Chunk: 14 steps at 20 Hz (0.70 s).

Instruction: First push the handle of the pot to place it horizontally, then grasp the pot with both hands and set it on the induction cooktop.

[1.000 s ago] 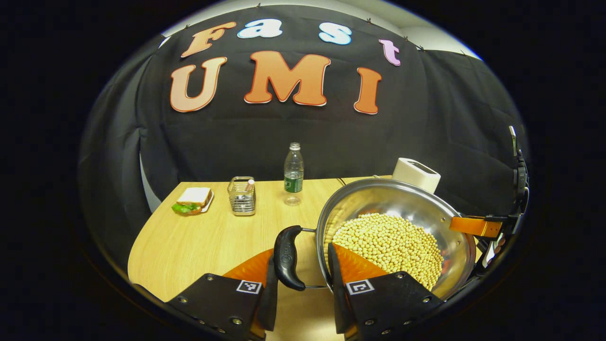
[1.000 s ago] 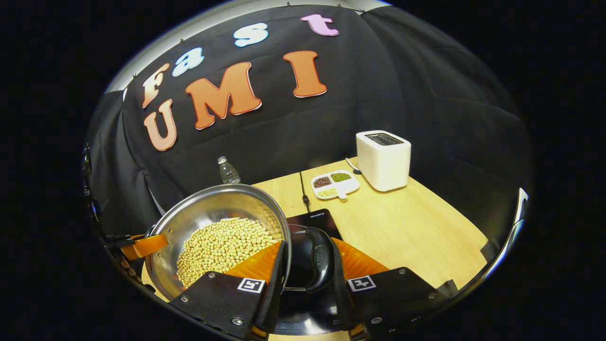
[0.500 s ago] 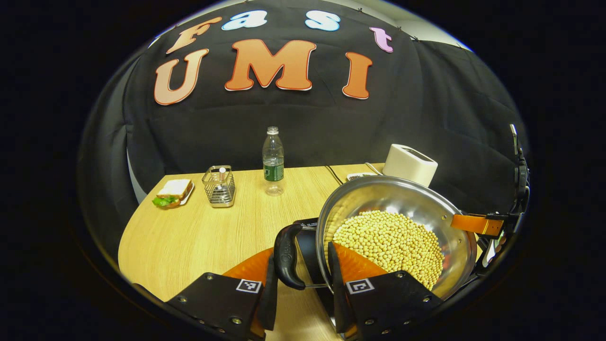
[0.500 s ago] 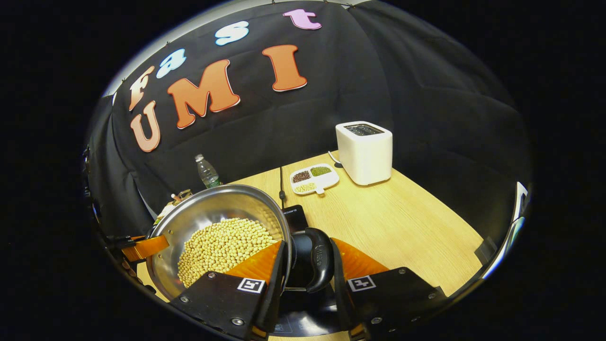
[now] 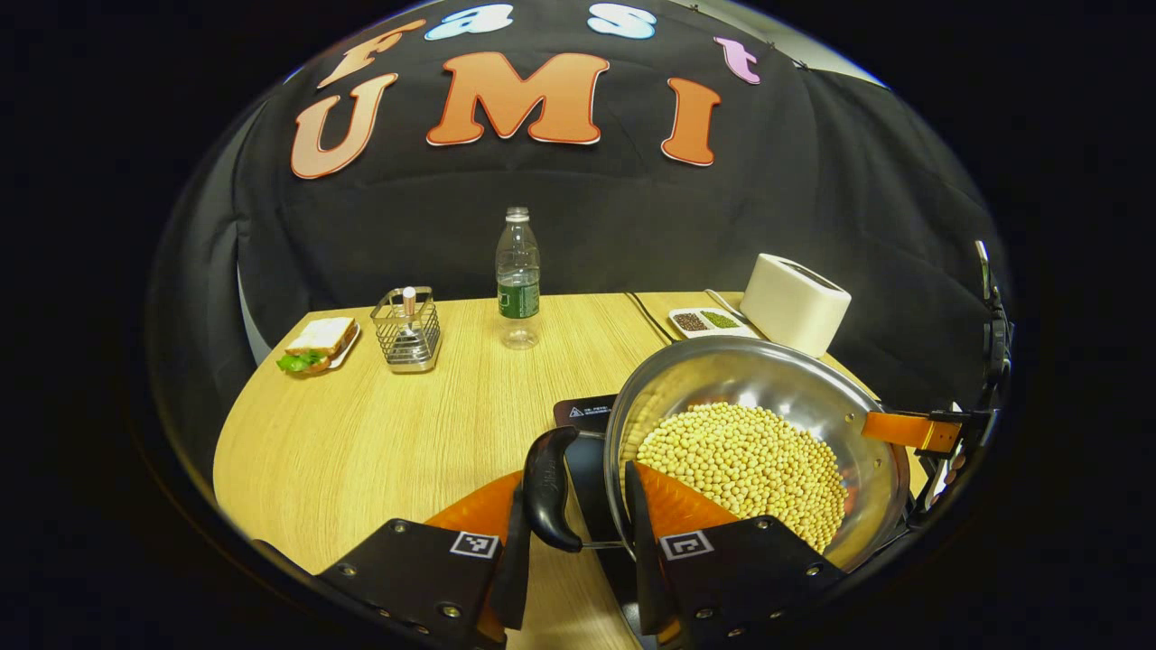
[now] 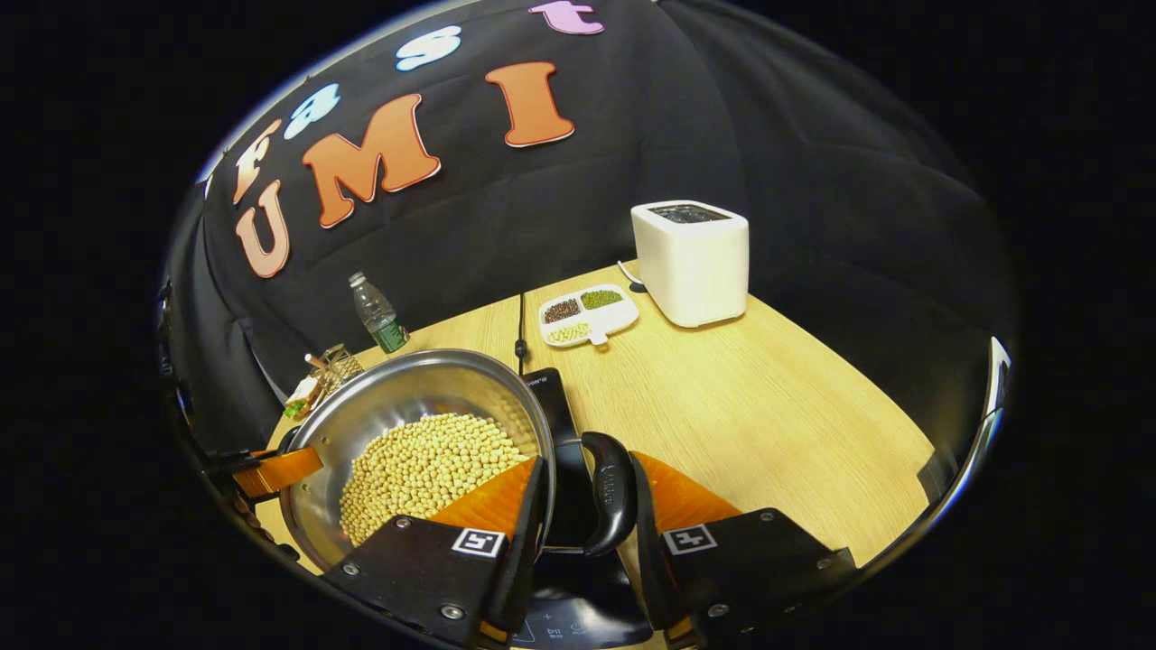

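Note:
A steel pot (image 5: 813,397) full of pale soybeans (image 5: 750,460) hangs between both grippers, over the black induction cooktop (image 5: 582,417). In the left gripper view, my left gripper (image 5: 571,542) is shut on the pot's black side handle (image 5: 546,487), one finger outside the handle and one inside the rim. My right gripper (image 5: 912,431) shows at the pot's far side. In the right gripper view, my right gripper (image 6: 587,542) is shut on the other black handle (image 6: 610,492) of the pot (image 6: 406,397). The cooktop (image 6: 545,393) lies under it, and the left gripper (image 6: 271,469) is across the pot.
On the wooden table (image 5: 379,442) stand a water bottle (image 5: 517,280), a wire basket (image 5: 406,329) and a sandwich plate (image 5: 316,348) at the back left. A white toaster (image 6: 691,262), a divided dish of beans (image 6: 587,311) and a black cable (image 6: 521,316) are at the back right.
Both grippers have carried the pot over the cooktop, which now shows under it in the left gripper view. Both views tilt downward, so more table shows. The grips are unchanged.

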Available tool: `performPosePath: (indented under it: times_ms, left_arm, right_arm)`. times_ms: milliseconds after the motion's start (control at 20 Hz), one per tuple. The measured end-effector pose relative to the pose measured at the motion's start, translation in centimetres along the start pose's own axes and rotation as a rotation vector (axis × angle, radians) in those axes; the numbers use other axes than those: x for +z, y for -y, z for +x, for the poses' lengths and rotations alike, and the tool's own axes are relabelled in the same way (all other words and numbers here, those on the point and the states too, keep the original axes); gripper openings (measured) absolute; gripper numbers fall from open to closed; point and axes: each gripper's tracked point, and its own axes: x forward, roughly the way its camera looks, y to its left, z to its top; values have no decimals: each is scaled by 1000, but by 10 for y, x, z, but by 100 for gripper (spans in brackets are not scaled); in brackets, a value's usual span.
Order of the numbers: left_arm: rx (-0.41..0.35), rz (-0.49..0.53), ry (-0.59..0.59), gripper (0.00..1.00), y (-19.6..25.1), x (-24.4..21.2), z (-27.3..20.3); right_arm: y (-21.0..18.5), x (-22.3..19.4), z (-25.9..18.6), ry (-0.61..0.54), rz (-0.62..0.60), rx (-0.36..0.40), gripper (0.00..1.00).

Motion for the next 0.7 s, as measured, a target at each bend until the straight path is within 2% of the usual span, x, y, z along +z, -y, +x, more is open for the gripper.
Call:
performPosePath:
  times_ms: [200, 300, 400, 500, 550, 600, 700]
  left_arm:
    - [-5, -14, -13, 49, -2, -5, 5]
    - [6, -2, -27, 54, -4, -8, 1]
    - [16, 25, 57, 58, -8, 18, -8]
    - [45, 13, 127, 61, -19, 42, -30]
    - [65, -2, 160, 61, -28, 54, -43]
    - [88, -18, 193, 73, -36, 67, -55]
    - [128, -38, 256, 79, -57, 86, -86]
  right_arm:
    - [0, -2, -2, -9, 15, 3, 51]
    - [-1, 1, -6, -10, 30, 15, 53]
    - [2, 17, -16, 35, 35, 14, 58]
    - [8, 37, -31, 89, 20, -6, 73]
    - [8, 48, -41, 119, 16, -5, 88]
    - [9, 60, -55, 150, 16, -2, 94]
    - [4, 82, -81, 216, 21, 17, 95]
